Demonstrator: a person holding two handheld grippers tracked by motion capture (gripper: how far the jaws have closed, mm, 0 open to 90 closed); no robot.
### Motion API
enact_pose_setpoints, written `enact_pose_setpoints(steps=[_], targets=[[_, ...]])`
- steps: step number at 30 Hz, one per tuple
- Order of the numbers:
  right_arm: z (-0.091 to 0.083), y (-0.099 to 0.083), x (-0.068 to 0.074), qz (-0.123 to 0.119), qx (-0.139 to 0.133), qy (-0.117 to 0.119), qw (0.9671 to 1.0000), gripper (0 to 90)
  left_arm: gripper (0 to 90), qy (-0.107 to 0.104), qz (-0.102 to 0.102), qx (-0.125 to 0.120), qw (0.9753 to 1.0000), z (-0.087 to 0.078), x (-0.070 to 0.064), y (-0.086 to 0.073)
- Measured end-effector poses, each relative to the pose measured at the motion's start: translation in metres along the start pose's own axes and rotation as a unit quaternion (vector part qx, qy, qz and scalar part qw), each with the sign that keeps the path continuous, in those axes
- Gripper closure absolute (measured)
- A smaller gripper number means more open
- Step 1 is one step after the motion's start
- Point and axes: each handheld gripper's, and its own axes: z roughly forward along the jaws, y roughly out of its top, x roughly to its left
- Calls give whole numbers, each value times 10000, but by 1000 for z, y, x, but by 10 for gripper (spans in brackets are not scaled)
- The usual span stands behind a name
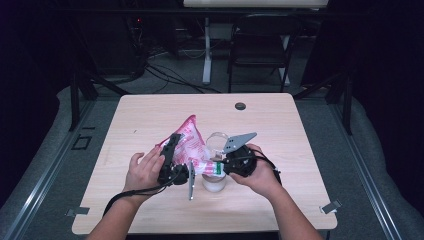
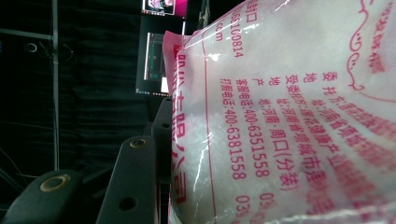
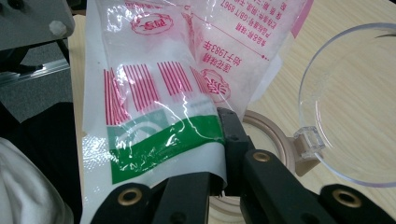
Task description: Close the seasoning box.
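Note:
A clear plastic bag [image 1: 189, 137] with pink print and white granules hangs tilted between my two grippers above the table [image 1: 150, 115]. My left gripper [image 1: 174, 141] is shut on the bag's upper side; in the left gripper view the bag [image 2: 289, 116] presses against the black jaws of the left gripper [image 2: 169, 122]. My right gripper [image 1: 217, 168] is shut on the bag's green-and-white corner [image 3: 159, 140], pinched between the jaws of the right gripper [image 3: 219, 154]. Just under that corner stands a small jar [image 1: 214, 183], its mouth [image 3: 268, 133] open and its clear hinged lid [image 3: 355, 102] flipped back.
A small dark round disc [image 1: 240, 106] lies near the table's far edge. A dark folding chair [image 1: 260, 45] and cables are on the floor beyond the table. Bare wood lies to the left and right of the hands.

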Motion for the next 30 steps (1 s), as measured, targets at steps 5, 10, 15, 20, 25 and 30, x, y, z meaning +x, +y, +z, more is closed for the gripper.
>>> enact_pose_setpoints(steps=[5, 10, 15, 20, 25, 30], targets=[[1, -1, 0, -9, 45, 27, 10000, 900, 617, 1, -4, -2, 10000, 0, 0, 0], [2, -1, -1, 15, 71, 39, 10000, 900, 617, -25, 1, 20, 10000, 0, -1, 0], [2, -1, -1, 19, 94, 38, 9999, 900, 617, 11, 16, -15, 10000, 0, -1, 1], [3, -2, -2, 44, 106, 44, 9999, 900, 617, -13, -20, -7, 10000, 0, 0, 1], [3, -2, -2, 55, 105, 36, 9999, 900, 618, 14, -2, -32, 10000, 0, 0, 1], [3, -3, -2, 39, 136, 41, 9999, 900, 618, -15, -9, -33, 10000, 1, 1, 1]])
